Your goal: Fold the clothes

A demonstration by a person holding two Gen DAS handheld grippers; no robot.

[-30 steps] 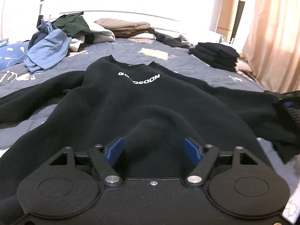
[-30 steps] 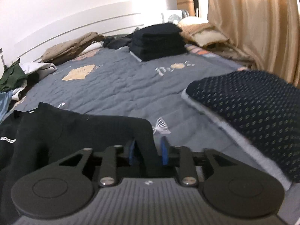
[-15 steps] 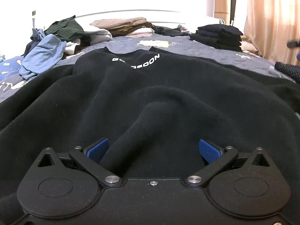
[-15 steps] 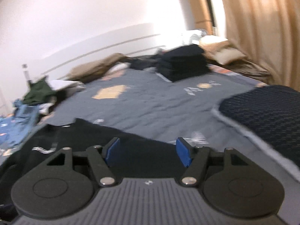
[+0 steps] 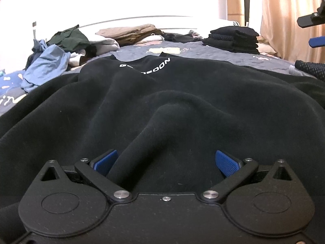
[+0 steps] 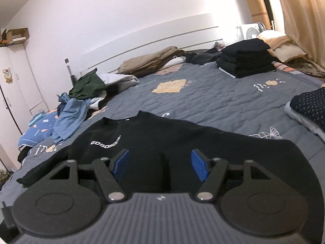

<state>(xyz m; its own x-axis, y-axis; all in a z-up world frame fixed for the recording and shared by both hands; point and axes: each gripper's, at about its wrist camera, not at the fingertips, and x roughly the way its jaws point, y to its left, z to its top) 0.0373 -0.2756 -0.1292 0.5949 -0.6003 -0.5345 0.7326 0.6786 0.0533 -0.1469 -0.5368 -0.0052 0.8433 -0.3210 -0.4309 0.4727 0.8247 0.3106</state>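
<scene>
Both the left gripper (image 5: 165,160) and the right gripper (image 6: 160,164) are spread wide above the black sweatshirt (image 6: 162,136), which lies on the bed (image 6: 223,101).

A black sweatshirt (image 6: 162,140) lies spread front-up on a grey quilted bed, filling the lower half of the right wrist view. White curved lettering (image 6: 105,142) sits on its chest below the round neckline, which points toward the upper left of the frame. One sleeve stretches out to the right. In the left wrist view the sweatshirt (image 5: 162,105) fills the middle, with a raised ridge of fabric bunched at lower centre.
</scene>
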